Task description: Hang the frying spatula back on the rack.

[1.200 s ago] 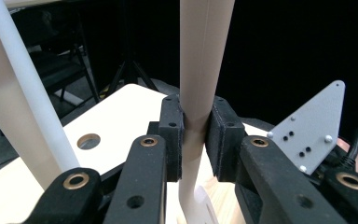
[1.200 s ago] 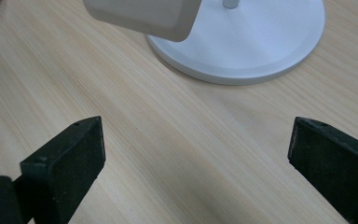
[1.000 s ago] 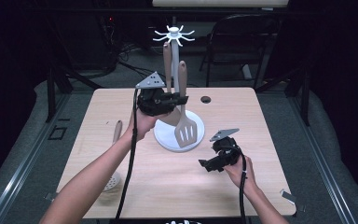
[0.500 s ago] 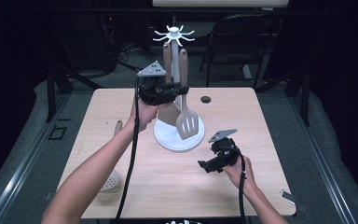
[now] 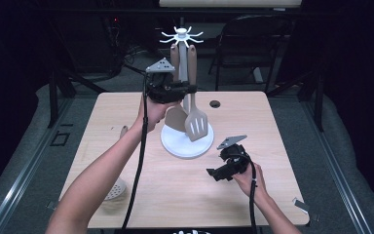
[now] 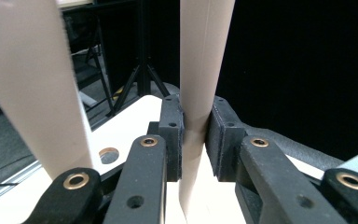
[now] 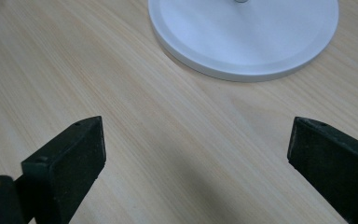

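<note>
A white utensil stand (image 5: pixel 181 35) with hooks on top rises from a round white base (image 5: pixel 171 142) at mid table. Two beige utensils hang against its pole: a slotted spatula (image 5: pixel 196 125) and a solid turner (image 5: pixel 175 118). My left gripper (image 5: pixel 190 89) is raised beside the pole, shut on the slotted spatula's handle (image 6: pixel 196 70). The left gripper (image 6: pixel 195 140) has the turner's handle (image 6: pixel 32 88) close at its left. My right gripper (image 5: pixel 213 173) rests low over the table in front of the base, open. Nothing lies between the right gripper (image 7: pixel 196 140) jaws, and the base (image 7: pixel 242 42) lies ahead.
A skimmer (image 5: pixel 115 191) with a wooden handle (image 5: pixel 123 130) lies at the front left of the table, partly under my left forearm. A dark round grommet (image 5: pixel 215 104) sits behind the base. A chair (image 5: pixel 253 44) stands beyond the far edge.
My left gripper has risen along the pole, lifting the slotted spatula with it. The right gripper has stayed where it was, open.
</note>
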`<state>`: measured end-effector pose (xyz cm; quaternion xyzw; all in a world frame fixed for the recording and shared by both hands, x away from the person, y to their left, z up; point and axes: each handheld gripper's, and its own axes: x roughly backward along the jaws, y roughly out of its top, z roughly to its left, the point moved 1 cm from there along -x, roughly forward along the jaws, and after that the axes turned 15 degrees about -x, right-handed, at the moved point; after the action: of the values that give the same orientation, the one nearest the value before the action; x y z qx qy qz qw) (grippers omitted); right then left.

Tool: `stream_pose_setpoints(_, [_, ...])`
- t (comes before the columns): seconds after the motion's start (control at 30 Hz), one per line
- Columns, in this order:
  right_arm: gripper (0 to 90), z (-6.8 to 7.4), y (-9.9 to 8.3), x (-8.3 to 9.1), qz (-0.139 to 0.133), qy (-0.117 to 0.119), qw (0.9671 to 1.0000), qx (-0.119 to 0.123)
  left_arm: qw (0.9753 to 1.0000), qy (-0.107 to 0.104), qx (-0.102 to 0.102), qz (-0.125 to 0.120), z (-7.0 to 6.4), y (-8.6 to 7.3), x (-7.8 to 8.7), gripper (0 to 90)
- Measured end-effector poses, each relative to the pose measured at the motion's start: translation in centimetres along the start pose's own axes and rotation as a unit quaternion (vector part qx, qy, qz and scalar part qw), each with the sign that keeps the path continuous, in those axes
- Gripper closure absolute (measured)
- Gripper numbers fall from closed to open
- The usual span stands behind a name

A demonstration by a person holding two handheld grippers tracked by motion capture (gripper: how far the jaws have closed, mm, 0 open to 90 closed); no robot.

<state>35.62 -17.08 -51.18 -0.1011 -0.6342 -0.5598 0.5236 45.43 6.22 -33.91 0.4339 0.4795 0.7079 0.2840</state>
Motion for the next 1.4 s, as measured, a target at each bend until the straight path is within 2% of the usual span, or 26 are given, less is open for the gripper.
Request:
stream_pose_setpoints(0.37, [3.9, 0.1, -0.1, -0.2, 0.004, 0.004, 1.0000, 0.001, 0.9998, 0.015, 0.011, 0.008, 0.9, -0.3, -0.5, 77.7])
stream_pose_setpoints(0.53, [3.9, 0.0, -0.1, -0.2, 0.007, 0.004, 1.0000, 0.004, 0.9993, 0.030, -0.003, 0.022, 1.0, -0.4, -0.8, 77.6])
stream_pose_setpoints(0.8, [3.9, 0.0, -0.1, -0.3, 0.009, 0.002, 0.9999, 0.004, 0.9979, 0.054, -0.018, 0.030, 0.8, -0.3, -1.0, 77.5])
stream_pose_setpoints(1.07, [4.1, 0.1, -0.1, -0.4, 0.010, 0.001, 0.9999, 0.004, 0.9965, 0.072, -0.023, 0.036, 0.5, -0.3, -0.8, 76.6])
stream_pose_setpoints(1.13, [4.2, 0.2, -0.1, -0.5, 0.006, 0.001, 1.0000, 0.000, 0.9963, 0.075, -0.023, 0.035, 0.3, -0.3, -0.7, 75.3])
stream_pose_setpoints(1.27, [4.4, 0.1, -0.1, -0.4, 0.013, -0.001, 0.9999, 0.008, 0.9957, 0.081, -0.030, 0.033, -0.2, -0.3, -0.5, 70.6])
stream_pose_setpoints(1.4, [4.4, 0.2, -0.1, -0.4, 0.011, 0.000, 0.9999, 0.007, 0.9954, 0.082, -0.035, 0.036, -0.8, -0.3, -0.4, 61.9])
